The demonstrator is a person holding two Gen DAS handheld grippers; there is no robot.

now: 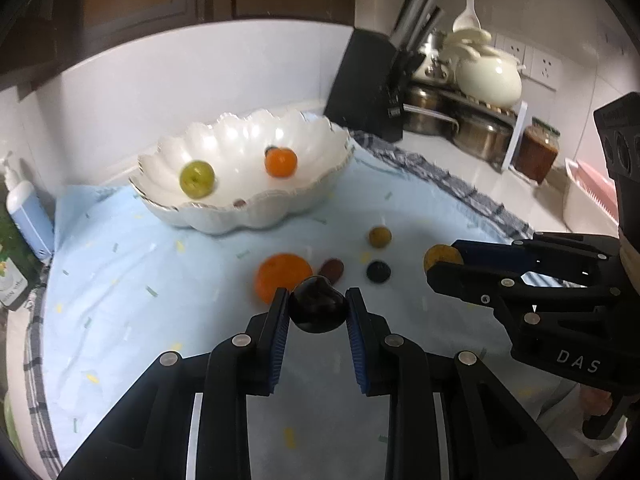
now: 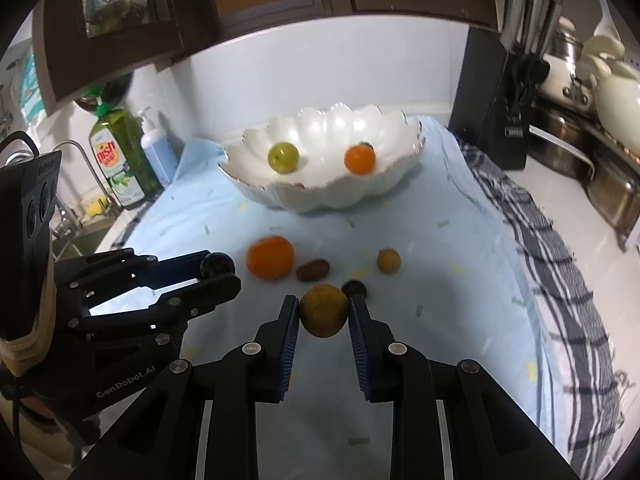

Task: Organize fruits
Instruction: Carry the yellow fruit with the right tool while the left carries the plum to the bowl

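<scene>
Fruits are partly sorted: the white bowl (image 1: 244,204) near the desk's back edge holds a green fruit (image 1: 196,179) and a small orange (image 1: 281,162). Four lie loose on the blue cloth (image 1: 132,280), the big orange (image 1: 280,280) largest. The left gripper (image 1: 318,308) pinches a dark plum (image 1: 317,304), the right gripper (image 2: 324,312) a yellow fruit (image 2: 324,310).

Two fisheye views look forward and downward along each gripper's fingers, close above the cloth-covered surface (image 1: 120,264). Both face the scalloped white bowl (image 1: 256,216) near the back wall and share the scattered fruit before it. Each camera catches the other gripper at its frame edge.
</scene>
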